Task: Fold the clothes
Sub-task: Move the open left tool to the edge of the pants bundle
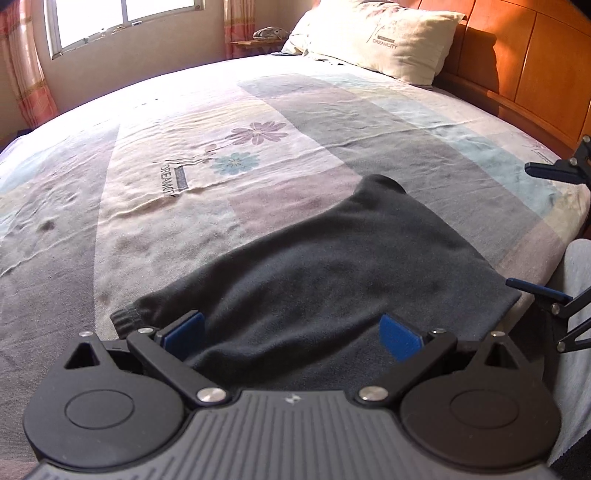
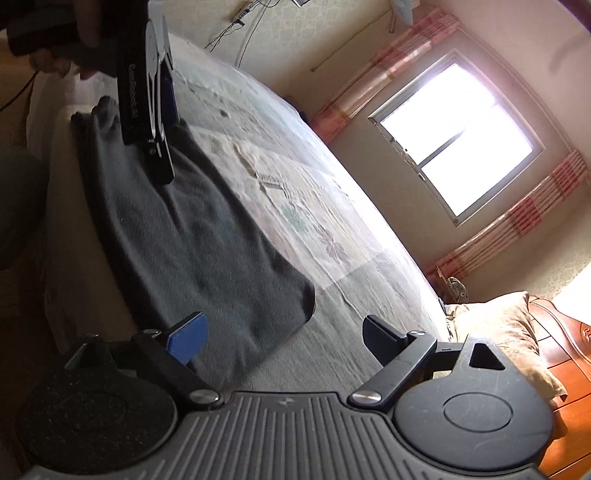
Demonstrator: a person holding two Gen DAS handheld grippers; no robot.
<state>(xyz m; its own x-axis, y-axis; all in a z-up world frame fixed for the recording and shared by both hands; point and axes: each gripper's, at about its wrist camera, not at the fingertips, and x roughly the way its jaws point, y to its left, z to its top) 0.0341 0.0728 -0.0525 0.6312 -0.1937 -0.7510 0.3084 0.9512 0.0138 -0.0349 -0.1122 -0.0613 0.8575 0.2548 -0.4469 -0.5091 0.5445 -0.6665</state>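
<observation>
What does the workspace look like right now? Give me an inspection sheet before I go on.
Surface: bed with a patchwork flower-print sheet, wrinkled.
Job's things: dark garment lying flat near the bed's edge, ribbed cuff at one end.
Clutter: pillow at the headboard; a small bundle on a side shelf, too small to identify.
Grippers: left hand-held gripper open, jaws astride the garment's near edge; right hand-held gripper open, at the garment's other end.
Cables: wires hanging on the far wall, away from the bed.
Surroundings: bright window, striped curtains.
</observation>
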